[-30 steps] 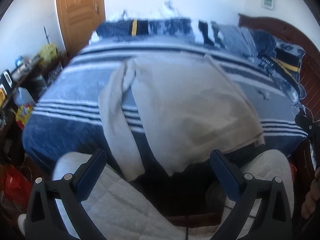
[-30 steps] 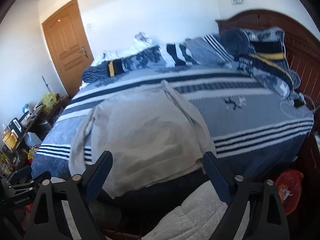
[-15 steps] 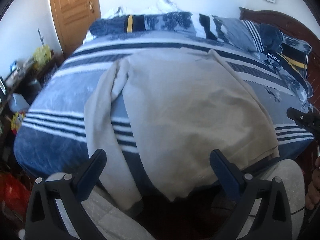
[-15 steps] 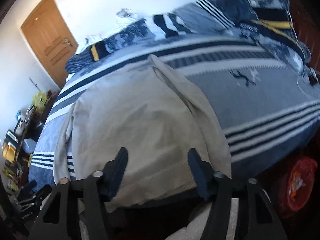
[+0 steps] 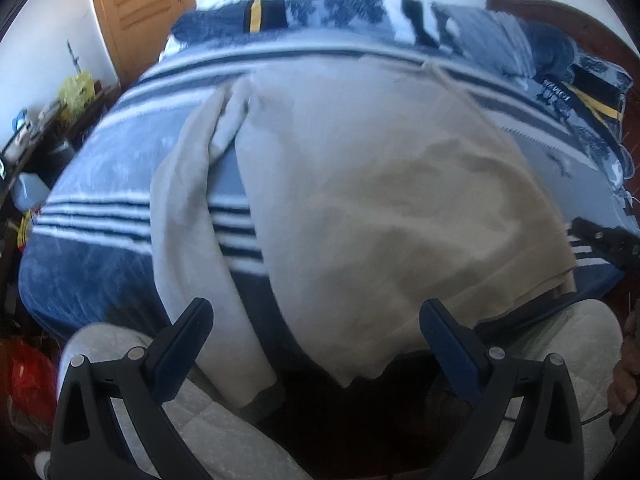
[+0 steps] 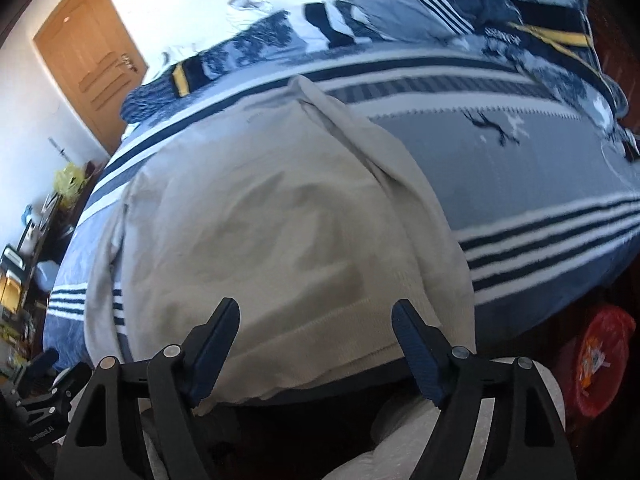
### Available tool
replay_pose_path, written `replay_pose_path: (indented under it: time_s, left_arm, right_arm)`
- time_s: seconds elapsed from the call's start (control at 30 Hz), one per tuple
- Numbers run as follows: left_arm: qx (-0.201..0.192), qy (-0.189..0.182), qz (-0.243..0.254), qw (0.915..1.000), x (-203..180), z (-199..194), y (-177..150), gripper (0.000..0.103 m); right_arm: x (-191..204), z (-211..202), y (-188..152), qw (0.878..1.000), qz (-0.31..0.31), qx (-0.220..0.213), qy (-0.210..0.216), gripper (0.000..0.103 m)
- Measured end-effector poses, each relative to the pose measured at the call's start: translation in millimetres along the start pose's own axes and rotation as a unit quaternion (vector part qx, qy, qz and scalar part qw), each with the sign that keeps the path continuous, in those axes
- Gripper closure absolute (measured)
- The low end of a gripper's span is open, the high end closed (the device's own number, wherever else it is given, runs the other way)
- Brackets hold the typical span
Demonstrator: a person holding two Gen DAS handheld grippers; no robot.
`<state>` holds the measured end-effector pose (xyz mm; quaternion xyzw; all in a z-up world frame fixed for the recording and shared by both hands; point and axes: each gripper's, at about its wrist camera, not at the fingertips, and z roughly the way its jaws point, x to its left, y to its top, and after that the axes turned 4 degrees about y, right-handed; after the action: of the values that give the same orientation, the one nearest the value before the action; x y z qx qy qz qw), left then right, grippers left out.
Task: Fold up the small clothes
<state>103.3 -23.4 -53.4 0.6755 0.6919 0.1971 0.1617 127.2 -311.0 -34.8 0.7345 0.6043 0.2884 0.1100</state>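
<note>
Left wrist view: the beige sweater (image 5: 380,200) fills mid-frame on the striped bed (image 5: 100,184), hem overhanging; left gripper (image 5: 316,328) gapes empty. Right gripper (image 6: 316,330), just reopening, holds nothing.

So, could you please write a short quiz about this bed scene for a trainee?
1. True or false: the beige knitted long-sleeved sweater lies on the blue striped bedcover.
2. Which is between the right tongs: A sweater hem, B pillow, C door?
3. Are the left tongs open or shut?

Key: 1 true; 2 A; 3 open.
</note>
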Motion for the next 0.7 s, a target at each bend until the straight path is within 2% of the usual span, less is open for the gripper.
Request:
replay_pose_path:
  time_s: [0.13, 0.3, 0.4, 0.57, 0.7]
  left_arm:
    - [0.045, -0.028, -0.027, 0.9983, 12, 24, -9, 0.000]
    - [0.014, -0.013, -0.020, 0.9996, 10, 13, -7, 0.000]
    - [0.026, -0.012, -0.016, 0.9995, 7, 19, -8, 0.000]
    - [0.063, -0.059, -0.047, 0.9952, 18, 48, -9, 0.000]
    - [0.078, -0.081, -0.048, 0.9925, 14, 66, -2, 0.002]
  right_arm:
    - [-24, 10, -1, 0.999, 0.030, 0.007, -0.009, 0.021]
    - [-36, 10, -3, 0.999, 0.049, 0.008, -0.008, 0.022]
    - [-32, 14, -3, 0.999, 0.033, 0.013, -0.029, 0.022]
    - [-42, 29, 0, 0.998, 0.040, 0.029, -0.036, 0.023]
    - [-65, 49, 10, 0.996, 0.070, 0.045, -0.039, 0.034]
